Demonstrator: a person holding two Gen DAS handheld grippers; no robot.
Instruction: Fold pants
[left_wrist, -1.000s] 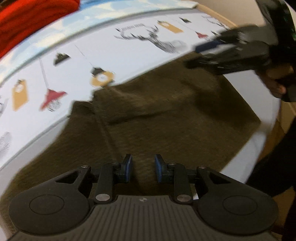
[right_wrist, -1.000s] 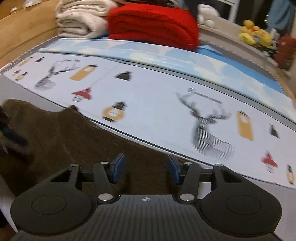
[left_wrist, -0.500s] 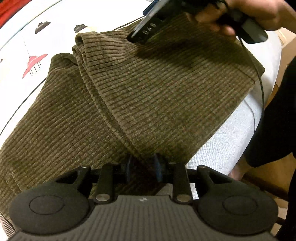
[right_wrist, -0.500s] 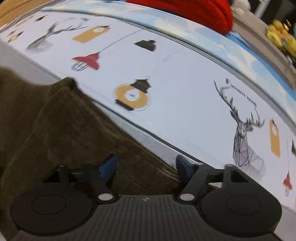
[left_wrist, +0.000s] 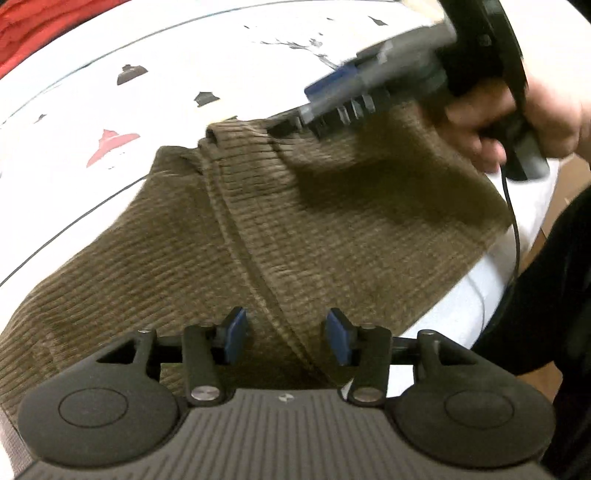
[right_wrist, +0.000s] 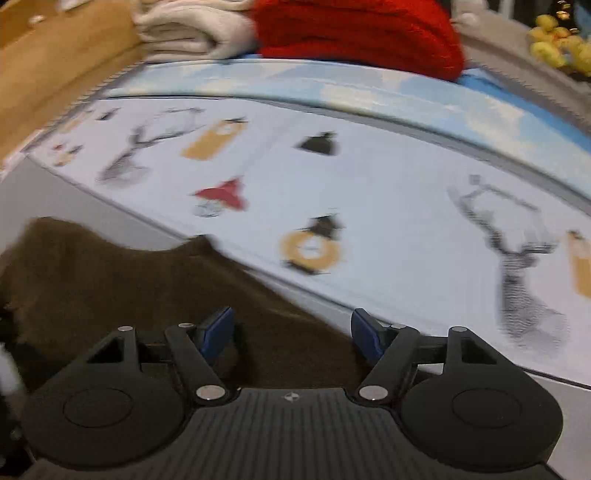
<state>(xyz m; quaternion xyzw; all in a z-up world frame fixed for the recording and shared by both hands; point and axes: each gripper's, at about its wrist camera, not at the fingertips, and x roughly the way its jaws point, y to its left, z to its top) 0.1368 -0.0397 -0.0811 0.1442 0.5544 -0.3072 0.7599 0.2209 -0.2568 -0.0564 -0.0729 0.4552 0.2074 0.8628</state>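
Brown corduroy pants (left_wrist: 295, 229) lie folded on a white bed sheet (left_wrist: 155, 48) printed with lamps and deer. My left gripper (left_wrist: 287, 334) hovers over their near edge, jaws opening, with a raised seam between the blue pads and not pinched. A hand (left_wrist: 524, 122) holds my right gripper (left_wrist: 306, 110) at the pants' far edge. In the right wrist view the right gripper (right_wrist: 291, 330) stands wide, jaws closing a little, above the dark pants (right_wrist: 147, 288) near their edge by the sheet (right_wrist: 388, 206); nothing is gripped.
A red blanket (right_wrist: 362, 33) and folded cream towels (right_wrist: 184, 33) lie at the back of the bed. Yellow plush toys (right_wrist: 557, 44) sit far right, a wooden frame (right_wrist: 55, 66) far left. The person's dark clothing (left_wrist: 554, 295) and a cable (left_wrist: 515, 236) are beside the bed's edge.
The left gripper, shut on a fold of the pants half a second ago, has opened and let it lie. The right gripper has widened and shifted along the pants' far edge.
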